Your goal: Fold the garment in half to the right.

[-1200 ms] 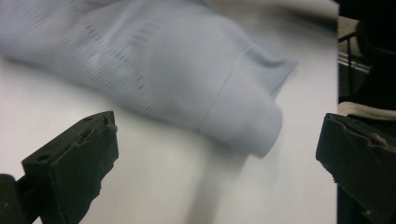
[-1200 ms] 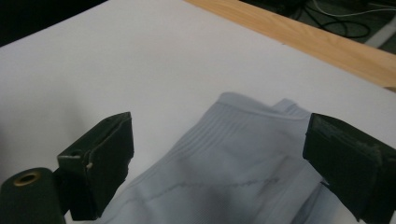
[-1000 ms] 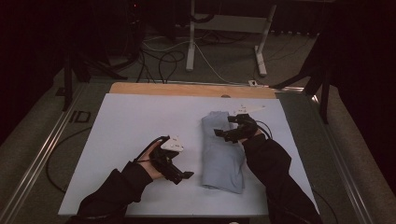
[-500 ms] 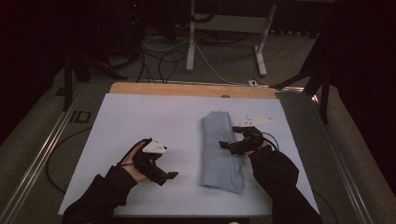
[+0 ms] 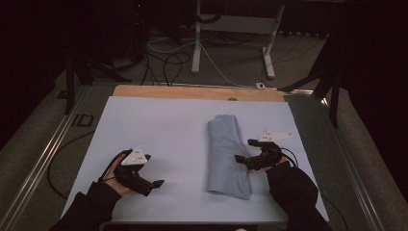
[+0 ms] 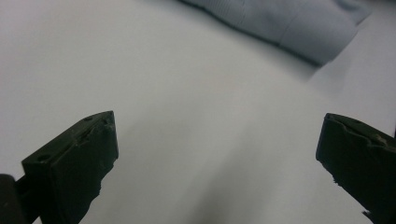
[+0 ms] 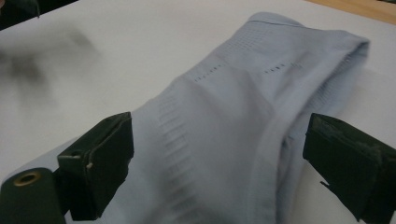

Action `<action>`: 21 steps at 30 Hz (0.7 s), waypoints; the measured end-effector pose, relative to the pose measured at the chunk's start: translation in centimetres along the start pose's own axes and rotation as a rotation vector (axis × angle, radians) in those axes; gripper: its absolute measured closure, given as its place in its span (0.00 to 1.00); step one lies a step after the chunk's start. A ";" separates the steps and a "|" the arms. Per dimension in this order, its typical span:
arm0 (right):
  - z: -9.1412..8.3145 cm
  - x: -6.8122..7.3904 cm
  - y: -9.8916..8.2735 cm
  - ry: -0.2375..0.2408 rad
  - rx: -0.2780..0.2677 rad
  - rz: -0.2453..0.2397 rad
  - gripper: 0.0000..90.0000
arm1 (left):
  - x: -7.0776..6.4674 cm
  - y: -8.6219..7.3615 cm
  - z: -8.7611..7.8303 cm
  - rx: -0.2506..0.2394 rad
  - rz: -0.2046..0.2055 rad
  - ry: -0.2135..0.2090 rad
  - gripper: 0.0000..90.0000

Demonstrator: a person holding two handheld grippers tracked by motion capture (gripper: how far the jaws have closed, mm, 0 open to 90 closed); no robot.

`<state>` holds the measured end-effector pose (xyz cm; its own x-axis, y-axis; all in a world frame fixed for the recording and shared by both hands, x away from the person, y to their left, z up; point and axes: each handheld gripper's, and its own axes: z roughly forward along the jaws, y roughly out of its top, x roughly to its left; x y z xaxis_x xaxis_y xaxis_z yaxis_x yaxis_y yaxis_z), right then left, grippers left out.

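Your right gripper (image 5: 243,155) sits at the right edge of the folded light-blue cloth (image 5: 226,154), jaws spread wide with nothing between them; in the right gripper view the cloth (image 7: 243,121) lies just ahead of both jaws. Your left gripper (image 5: 153,183) is also released, well apart from the cloth over bare white table (image 5: 159,130). The cloth lies lengthwise, right of the table's centre

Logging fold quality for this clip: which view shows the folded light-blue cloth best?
The high view: the whole folded light-blue cloth lies lengthwise on the white table, its outline complete. The right gripper view shows one stretch close up with its woven pattern, between open jaws. The left gripper view catches a blurred end at the top edge.
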<state>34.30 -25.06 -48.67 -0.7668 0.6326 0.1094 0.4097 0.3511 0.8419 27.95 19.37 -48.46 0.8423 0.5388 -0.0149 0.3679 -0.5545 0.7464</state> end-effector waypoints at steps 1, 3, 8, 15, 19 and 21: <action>-0.2 0.0 -0.2 -0.003 -0.007 0.004 0.10 | 0.1 -0.4 -0.2 -0.001 -0.010 0.009 0.00; -0.7 -0.1 -0.6 -0.013 -0.015 0.013 0.10 | 0.3 -1.2 -0.6 -0.004 -0.030 0.011 0.00; -1.6 0.1 -1.8 -0.034 -0.025 0.027 0.10 | 1.0 -3.0 -1.5 -0.021 -0.071 0.062 0.00; -2.0 0.6 -3.4 -0.037 -0.007 0.024 0.10 | 1.4 -5.1 -2.8 -0.043 -0.097 0.096 0.00; -2.1 0.8 -4.2 -0.049 -0.001 0.024 0.10 | 1.8 -6.1 -3.4 -0.043 -0.128 0.119 0.00; -2.3 0.8 -4.5 -0.057 -0.009 0.015 0.10 | 2.0 -6.7 -3.6 -0.043 -0.143 0.123 0.00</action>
<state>30.70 -27.67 -51.16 -0.7311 0.6760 0.0923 0.4165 0.3351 0.8451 25.75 26.41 -51.07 0.7273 0.6850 -0.0438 0.4613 -0.4405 0.7701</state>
